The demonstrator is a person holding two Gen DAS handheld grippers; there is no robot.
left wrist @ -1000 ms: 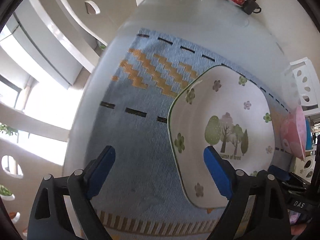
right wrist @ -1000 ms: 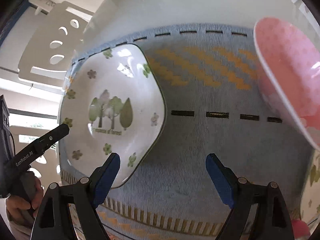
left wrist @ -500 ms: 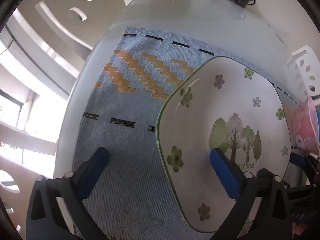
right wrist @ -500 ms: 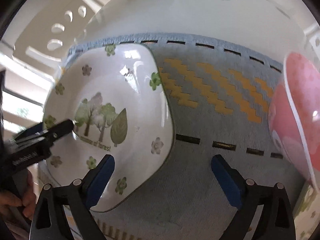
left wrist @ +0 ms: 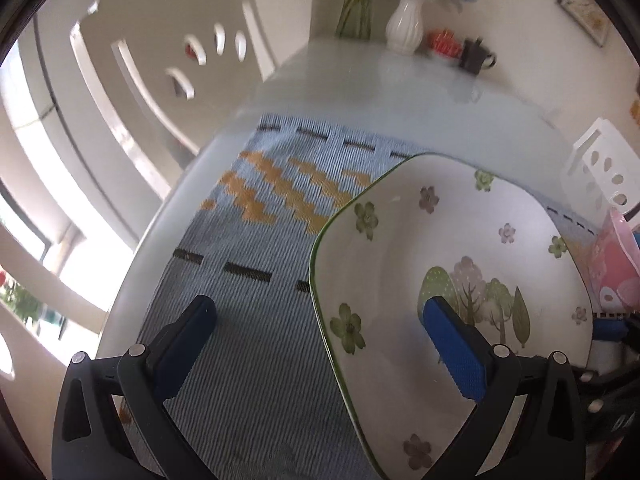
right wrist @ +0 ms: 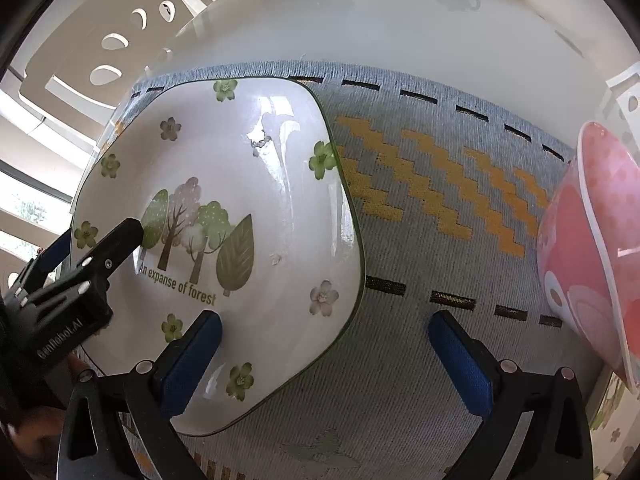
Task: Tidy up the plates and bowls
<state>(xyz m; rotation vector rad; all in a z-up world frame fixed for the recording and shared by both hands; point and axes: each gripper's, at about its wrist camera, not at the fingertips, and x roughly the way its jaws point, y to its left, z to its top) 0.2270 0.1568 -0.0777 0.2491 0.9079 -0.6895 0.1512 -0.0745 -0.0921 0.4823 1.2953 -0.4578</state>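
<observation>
A white square plate [left wrist: 460,240] [right wrist: 240,184] with printed trees and flowers lies on a blue woven placemat [left wrist: 260,288] [right wrist: 440,240]. My left gripper [left wrist: 320,308] is open and straddles the plate's left rim, one finger over the plate and one over the mat. It also shows in the right wrist view as the left gripper [right wrist: 96,260] at the plate's left side. My right gripper [right wrist: 325,320] is open over the plate's near right corner, its pads touching nothing. A pink bowl [right wrist: 592,248] [left wrist: 616,264] stands tilted at the mat's right end.
The pale glass table [right wrist: 400,28] extends beyond the mat. A white vase [left wrist: 404,28] with flowers and a dark teapot [left wrist: 476,56] stand at its far end. White chairs [left wrist: 160,64] [left wrist: 604,172] flank the table. A hand [right wrist: 32,432] holds the left gripper.
Both grippers have opened wider. The left one tilted up, bringing the vase and wall into view. The right one came closer over the plate's corner. The plate lies where it was.
</observation>
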